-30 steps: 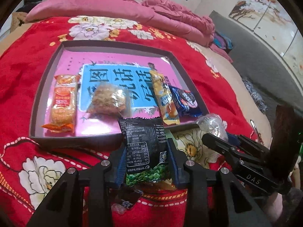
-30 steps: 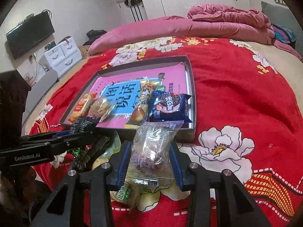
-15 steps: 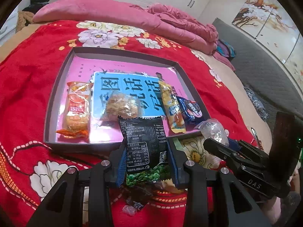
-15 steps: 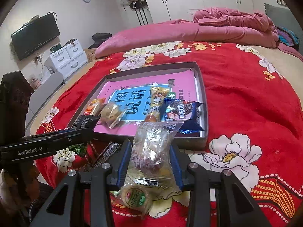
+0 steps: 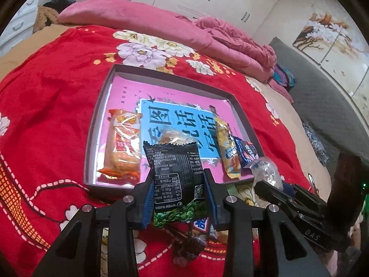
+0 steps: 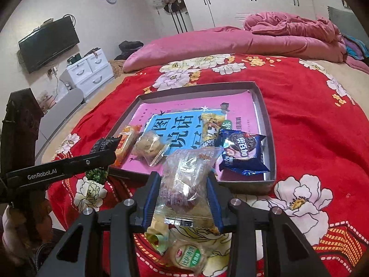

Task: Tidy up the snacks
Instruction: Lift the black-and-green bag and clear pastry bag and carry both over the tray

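Note:
My left gripper (image 5: 178, 198) is shut on a black snack packet (image 5: 176, 180) with green print, held above the bed just short of the grey tray's near rim (image 5: 110, 185). My right gripper (image 6: 183, 194) is shut on a clear packet with a brown cake (image 6: 184, 180), held near the tray's near rim (image 6: 249, 185). The tray holds an orange packet (image 5: 123, 147), a clear biscuit packet (image 6: 150, 146), a yellow stick packet (image 5: 227, 147) and a dark blue cookie packet (image 6: 244, 152). The left gripper also shows in the right wrist view (image 6: 105, 149).
Loose snacks lie on the red flowered bedspread below the grippers: a round green-labelled cake (image 6: 189, 257) and dark wrappers (image 5: 191, 242). Pink pillow and quilt (image 6: 253, 39) lie at the bed's far end. A TV (image 6: 48, 43) and white drawers stand to the left.
Both grippers have risen and pulled back a little from the tray, each still holding its packet. The tray's contents have not moved.

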Demonstrator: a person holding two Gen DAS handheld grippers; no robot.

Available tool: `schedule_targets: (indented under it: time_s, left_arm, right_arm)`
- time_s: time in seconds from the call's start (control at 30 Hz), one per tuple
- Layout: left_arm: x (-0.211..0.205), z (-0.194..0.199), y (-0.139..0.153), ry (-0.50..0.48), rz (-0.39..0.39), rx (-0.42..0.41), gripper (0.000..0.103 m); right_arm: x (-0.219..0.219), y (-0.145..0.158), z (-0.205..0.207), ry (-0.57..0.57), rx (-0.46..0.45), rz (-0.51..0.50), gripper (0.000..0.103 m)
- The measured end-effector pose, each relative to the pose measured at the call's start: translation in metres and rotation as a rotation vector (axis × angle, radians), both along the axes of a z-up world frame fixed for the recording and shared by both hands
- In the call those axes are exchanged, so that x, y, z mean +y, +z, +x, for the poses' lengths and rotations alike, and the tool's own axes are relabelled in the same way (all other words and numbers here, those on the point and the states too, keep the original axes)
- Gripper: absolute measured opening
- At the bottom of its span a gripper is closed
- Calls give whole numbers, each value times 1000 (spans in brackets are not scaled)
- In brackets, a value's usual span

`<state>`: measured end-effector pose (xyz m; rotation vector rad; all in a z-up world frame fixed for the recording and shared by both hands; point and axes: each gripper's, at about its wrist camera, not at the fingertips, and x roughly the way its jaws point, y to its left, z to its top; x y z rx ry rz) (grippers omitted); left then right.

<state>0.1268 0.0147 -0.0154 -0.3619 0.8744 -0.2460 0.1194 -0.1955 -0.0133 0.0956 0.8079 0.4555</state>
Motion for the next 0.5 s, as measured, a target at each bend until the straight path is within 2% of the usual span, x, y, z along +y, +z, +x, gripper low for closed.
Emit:
schedule_targets:
  time_s: [0.5]
  left_arm:
    - [18, 5, 1, 63, -16, -22, 39]
  right_arm:
    - [14, 0, 5, 6, 3, 12, 41]
